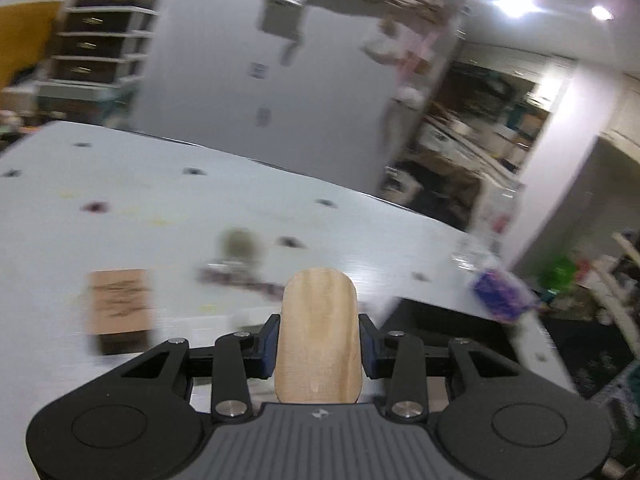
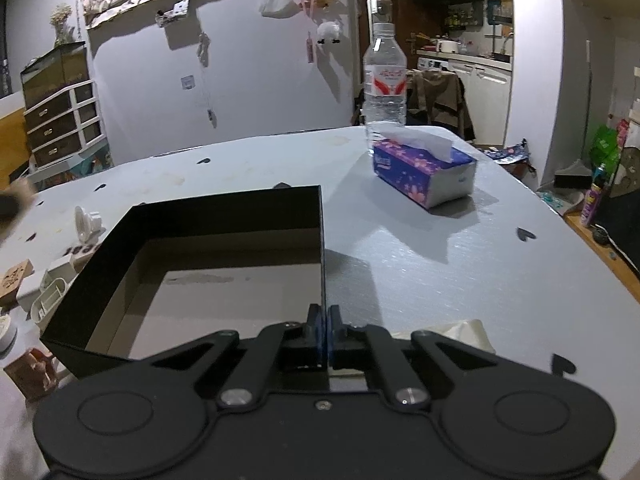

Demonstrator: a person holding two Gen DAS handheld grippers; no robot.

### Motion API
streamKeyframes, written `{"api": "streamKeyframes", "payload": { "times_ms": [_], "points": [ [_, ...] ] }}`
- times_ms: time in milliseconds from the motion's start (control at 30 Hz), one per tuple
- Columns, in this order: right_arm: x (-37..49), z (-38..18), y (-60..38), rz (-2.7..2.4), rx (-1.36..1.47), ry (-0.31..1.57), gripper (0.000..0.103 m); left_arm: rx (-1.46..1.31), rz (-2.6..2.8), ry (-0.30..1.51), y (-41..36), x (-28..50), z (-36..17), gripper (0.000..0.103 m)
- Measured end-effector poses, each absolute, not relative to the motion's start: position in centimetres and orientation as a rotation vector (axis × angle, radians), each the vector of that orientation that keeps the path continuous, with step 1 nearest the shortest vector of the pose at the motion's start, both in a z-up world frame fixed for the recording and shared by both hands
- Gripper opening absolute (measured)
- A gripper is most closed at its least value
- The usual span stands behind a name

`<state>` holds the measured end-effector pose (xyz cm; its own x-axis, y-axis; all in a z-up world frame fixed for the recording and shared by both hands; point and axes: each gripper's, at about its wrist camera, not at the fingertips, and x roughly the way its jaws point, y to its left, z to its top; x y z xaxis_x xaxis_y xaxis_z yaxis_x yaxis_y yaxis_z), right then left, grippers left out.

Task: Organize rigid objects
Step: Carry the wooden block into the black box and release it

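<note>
Gripping a rounded wooden piece (image 1: 318, 336), the left gripper (image 1: 319, 344) jaws should be releasing it low inside the black box (image 2: 224, 216), whose wall the right gripper (image 2: 325, 330) jaws are pinching steady.

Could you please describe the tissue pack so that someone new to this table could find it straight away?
Look at the pale grey table, past the open black box toward the far right. In front of the clear water bottle lies the tissue pack, the only purple flowered thing, with a white tissue sticking out.

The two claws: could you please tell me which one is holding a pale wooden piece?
The left claw: its blue pads clamp a pale, rounded wooden piece. The right claw is instead pinched shut on the black cardboard box's wall.
</note>
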<state>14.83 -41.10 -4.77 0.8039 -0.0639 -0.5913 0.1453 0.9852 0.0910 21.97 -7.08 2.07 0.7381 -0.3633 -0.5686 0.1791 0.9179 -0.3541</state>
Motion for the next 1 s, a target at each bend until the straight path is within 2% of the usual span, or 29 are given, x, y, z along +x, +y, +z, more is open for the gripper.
{"api": "streamKeyframes", "payload": {
  "times_ms": [467,633,1000],
  "points": [
    [15.9,-4.7,-41.1,-0.074,0.135,0.636,0.003,-0.239,-0.489,0.875,-24.0,27.9,-1.7,0.040],
    [16.0,-4.6,-41.2,-0.056,0.136,0.648,0.004,-0.293,-0.462,0.959,-26.8,30.1,-4.4,0.040],
    [16.1,-4.6,-41.4,-0.049,0.151,0.655,0.004,-0.386,-0.420,1.028,-29.7,32.8,-7.8,0.041]
  ]
}}
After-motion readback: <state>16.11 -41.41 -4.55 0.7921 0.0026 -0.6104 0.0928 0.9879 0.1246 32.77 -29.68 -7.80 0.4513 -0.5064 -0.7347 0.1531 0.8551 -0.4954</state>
